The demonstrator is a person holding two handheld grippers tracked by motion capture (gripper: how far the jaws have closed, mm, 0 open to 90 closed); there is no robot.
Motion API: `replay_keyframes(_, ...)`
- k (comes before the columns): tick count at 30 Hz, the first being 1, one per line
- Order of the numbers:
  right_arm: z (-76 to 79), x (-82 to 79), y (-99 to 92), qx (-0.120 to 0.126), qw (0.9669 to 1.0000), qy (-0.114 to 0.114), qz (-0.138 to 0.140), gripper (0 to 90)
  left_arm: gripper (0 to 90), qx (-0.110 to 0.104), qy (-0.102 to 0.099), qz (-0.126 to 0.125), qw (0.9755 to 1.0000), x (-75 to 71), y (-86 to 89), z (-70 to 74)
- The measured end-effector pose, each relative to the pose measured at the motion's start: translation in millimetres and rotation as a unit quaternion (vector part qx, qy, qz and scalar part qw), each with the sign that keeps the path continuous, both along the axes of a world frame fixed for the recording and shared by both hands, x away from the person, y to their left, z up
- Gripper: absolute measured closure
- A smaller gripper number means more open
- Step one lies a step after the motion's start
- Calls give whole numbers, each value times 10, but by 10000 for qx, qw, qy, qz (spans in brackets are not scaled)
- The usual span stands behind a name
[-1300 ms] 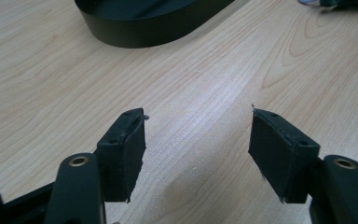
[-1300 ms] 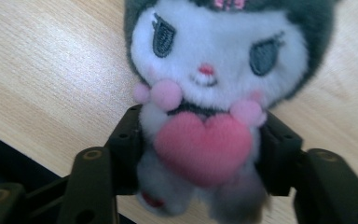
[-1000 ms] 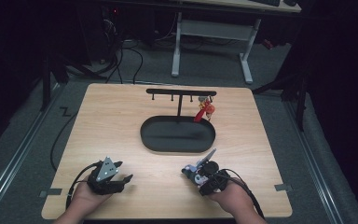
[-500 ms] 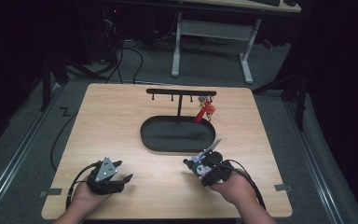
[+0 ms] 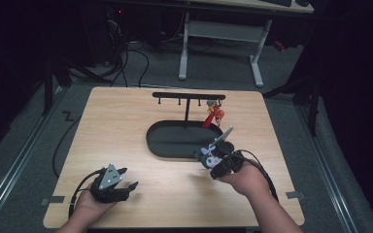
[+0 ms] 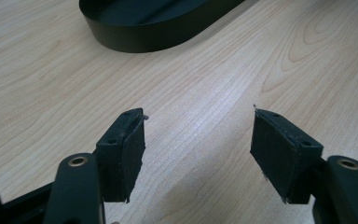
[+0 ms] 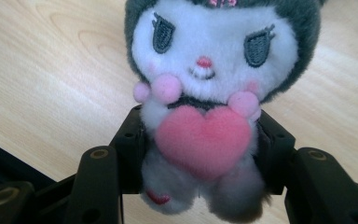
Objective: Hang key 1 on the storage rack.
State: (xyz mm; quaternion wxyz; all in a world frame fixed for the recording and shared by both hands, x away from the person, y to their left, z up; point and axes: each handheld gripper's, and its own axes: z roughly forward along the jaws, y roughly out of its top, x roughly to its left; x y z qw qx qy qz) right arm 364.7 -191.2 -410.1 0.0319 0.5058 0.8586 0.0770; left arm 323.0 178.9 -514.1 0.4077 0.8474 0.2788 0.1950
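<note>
Dark room, light wood worktop (image 5: 126, 131), white-legged desk behind it.

Right gripper (image 5: 212, 156): clamped on a plush (image 7: 205, 93), jaws pressing its body from both sides. Plush is white-faced with a dark grey hood, pink heart on its chest, pink paws. It faces the right gripper camera, upright between the jaws, worktop behind it. In the high view the plush (image 5: 208, 153) sits at the gripper's tip, right at the near right rim of the black oval tray (image 5: 161, 145). Hand and forearm trail back toward the near right edge.

Beyond the right gripper: black T-shaped rack (image 5: 188, 99) rises from the far side of the tray, small hooks under its bar. A red charm (image 5: 214, 115) hangs from the bar's right end, just ahead of the gripper.

Left gripper (image 5: 121, 187): jaws spread wide, nothing between them, low over bare worktop near the near left edge. Tray wall (image 6: 135, 39) ahead of it, well apart.
</note>
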Motion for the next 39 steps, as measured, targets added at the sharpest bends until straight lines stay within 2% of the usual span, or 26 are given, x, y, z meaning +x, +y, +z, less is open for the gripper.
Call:
replay_keyframes(7,176,153,-2,35,10000,-62,-57,479,353,6,20,-4,10000,10,8,-2)
replay_keyframes(12,286,255,24,83,9999,0,-134,479,353,8,15,-6,10000,13,7,-2)
replay_keyframes(17,391,357,55,157,9998,7,-76,479,353,11,17,-8,10000,12,8,-1)
replay_keyframes(24,468,435,86,232,9996,99,-98,478,352,11,41,-2,10000,2,22,-3)
replay_keyframes(30,636,522,90,305,9994,-45,-135,479,352,27,33,-6,10000,-7,20,-6)
replay_keyframes(39,773,647,119,334,9991,-161,-219,479,353,18,33,5,10000,-3,27,-12)
